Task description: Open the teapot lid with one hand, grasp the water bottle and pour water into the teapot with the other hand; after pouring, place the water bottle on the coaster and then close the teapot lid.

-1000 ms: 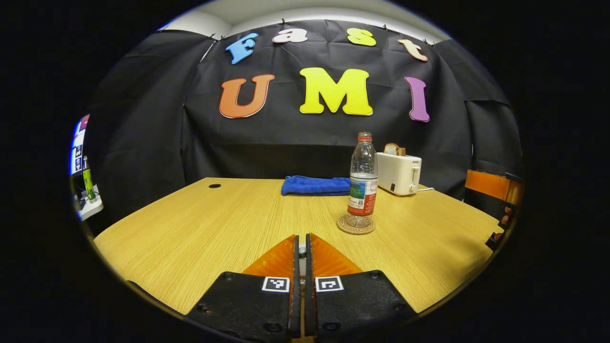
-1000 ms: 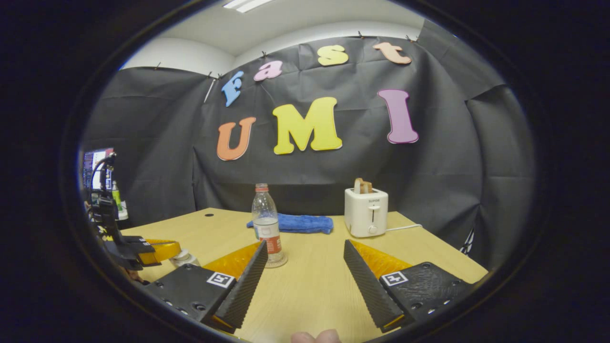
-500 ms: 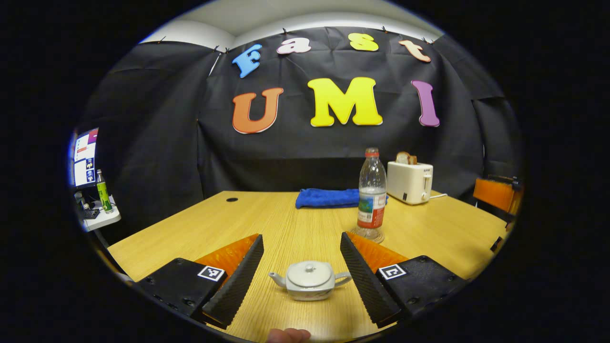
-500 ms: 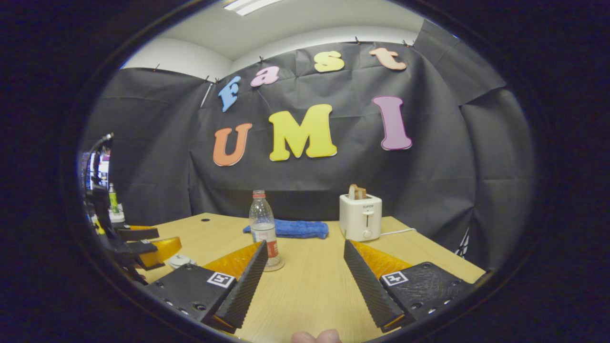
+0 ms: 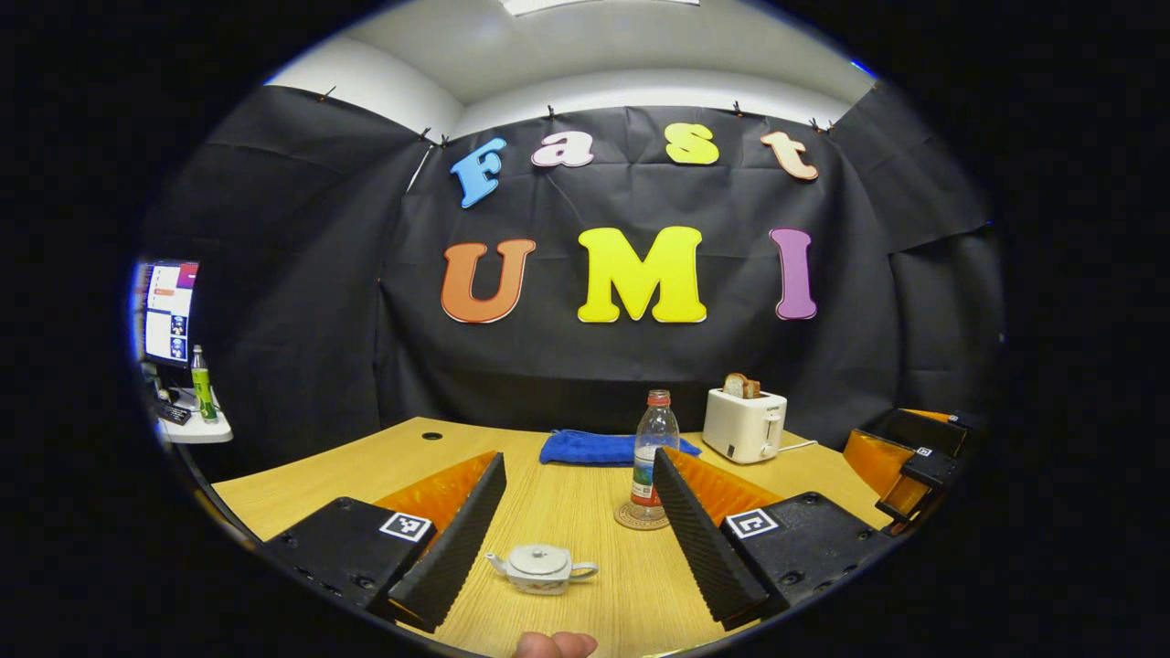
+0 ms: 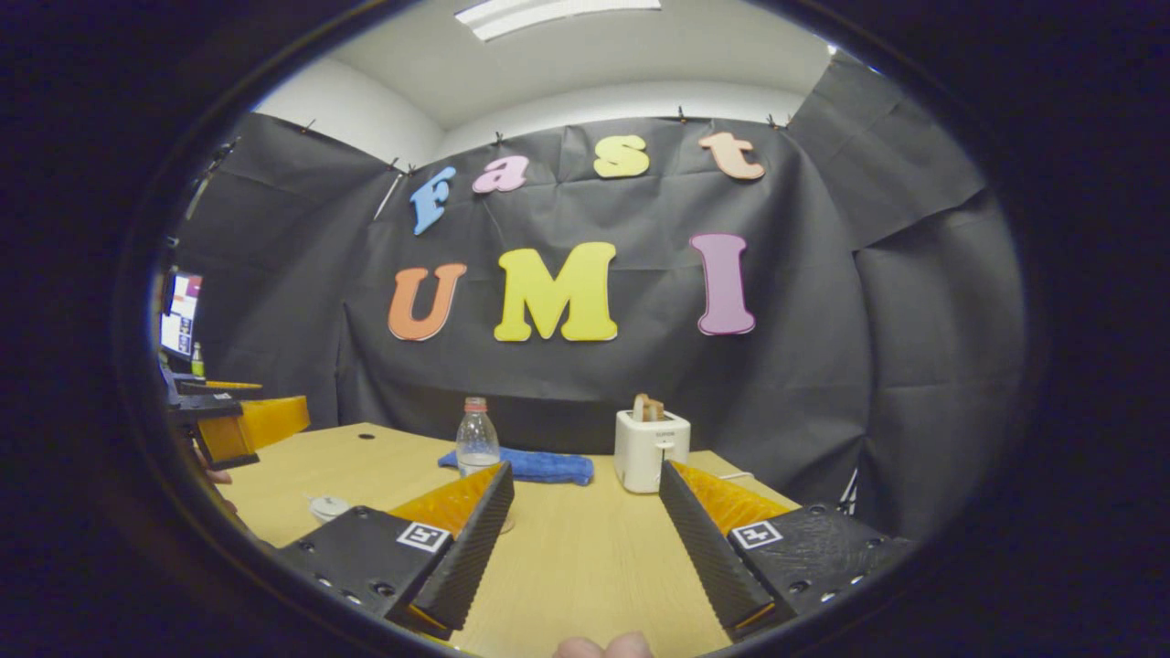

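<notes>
White porcelain teapot (image 5: pixel 541 567) sits lidded, water bottle (image 5: pixel 650 460) upright on its coaster (image 5: pixel 641 517), apparently finished. Left gripper (image 5: pixel 578 539) and right gripper (image 6: pixel 585 548) hover, jaws spread, empty.

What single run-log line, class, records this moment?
left tool: open, empty | right tool: open, empty | teapot: lid on | water bottle: upright on coaster | stage: nothing held
</notes>
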Available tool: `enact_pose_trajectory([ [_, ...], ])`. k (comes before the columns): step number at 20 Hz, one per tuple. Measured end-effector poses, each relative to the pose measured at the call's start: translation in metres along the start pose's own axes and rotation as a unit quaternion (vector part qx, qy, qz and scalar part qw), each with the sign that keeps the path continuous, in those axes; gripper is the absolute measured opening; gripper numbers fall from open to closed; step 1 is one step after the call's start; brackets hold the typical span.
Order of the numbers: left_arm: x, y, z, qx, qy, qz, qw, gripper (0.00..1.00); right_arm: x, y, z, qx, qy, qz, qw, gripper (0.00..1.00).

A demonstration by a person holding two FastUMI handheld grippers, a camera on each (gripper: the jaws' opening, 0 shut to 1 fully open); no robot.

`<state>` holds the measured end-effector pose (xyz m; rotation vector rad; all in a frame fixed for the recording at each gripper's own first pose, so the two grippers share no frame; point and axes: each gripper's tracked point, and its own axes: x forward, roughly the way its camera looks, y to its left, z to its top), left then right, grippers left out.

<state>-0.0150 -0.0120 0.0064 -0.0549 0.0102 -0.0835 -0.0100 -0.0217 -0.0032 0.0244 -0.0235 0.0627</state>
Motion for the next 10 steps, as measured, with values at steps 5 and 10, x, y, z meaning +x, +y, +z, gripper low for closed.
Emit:
enact_pose_trajectory([
  [5,-0.005,-0.007,0.002,0.013,-0.002,-0.012,1.0,1.0,-0.013,0.006,0.007,-0.017,-0.012,-0.006,1.0,0.92],
  [10,-0.006,-0.005,0.004,0.019,-0.007,-0.012,1.0,1.0,-0.012,0.018,0.003,-0.017,0.0,0.004,1.0,0.93],
])
